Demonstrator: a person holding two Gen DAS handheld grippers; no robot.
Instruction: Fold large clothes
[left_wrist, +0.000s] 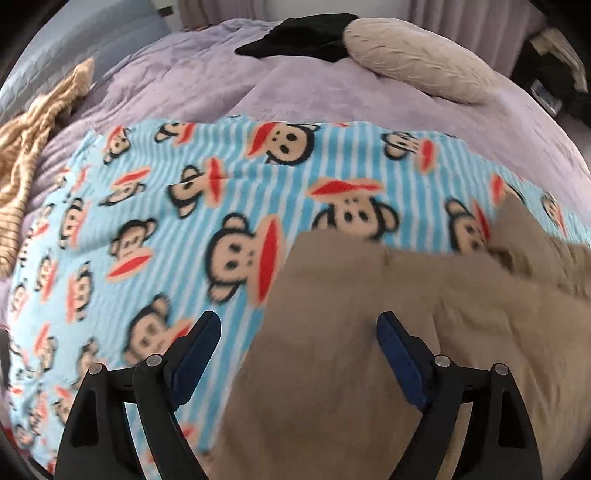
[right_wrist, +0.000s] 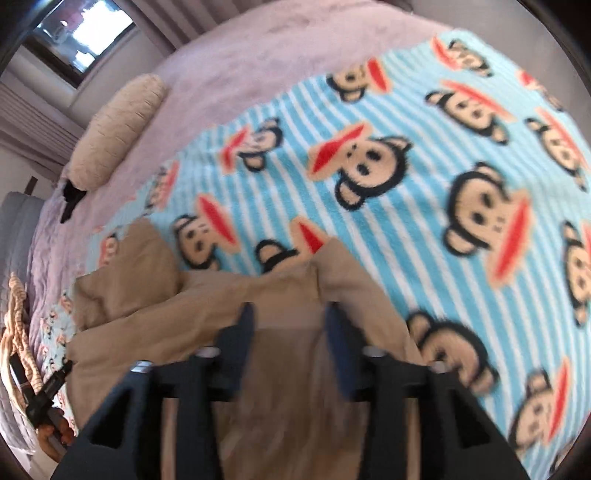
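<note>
- Gold-and-cream striped cloth (left_wrist: 33, 147), crumpled at the far left edge of the bed, just off the patterned blanket.
- Lilac bedspread (left_wrist: 221, 85), covering the bed beneath everything else.
- Fleece blanket (left_wrist: 147, 206), blue-and-white stripes with cartoon monkey faces, spread flat over the bedspread as the working surface.
- Left gripper (left_wrist: 297, 325), black frame with blue pads, jaws standing wide apart; nothing between them. It hangs above the left edge of the tan garment, where tan meets blanket.
- Tan garment (left_wrist: 369, 332), large and soft, lying on the blanket towards the near side. Its upper right portion is bunched into folds (left_wrist: 524, 243); the rest lies smoother.
- Right gripper (right_wrist: 290, 314), same build, jaws parted about halfway over the garment's near end (right_wrist: 288, 354). Blur hides whether the pads touch the cloth; no grip is visible.
- Black item (left_wrist: 303, 37), at the far side of the bed, touching the pillow.
- Beige ribbed pillow (left_wrist: 417, 62), far right, on the bedspread.
</note>
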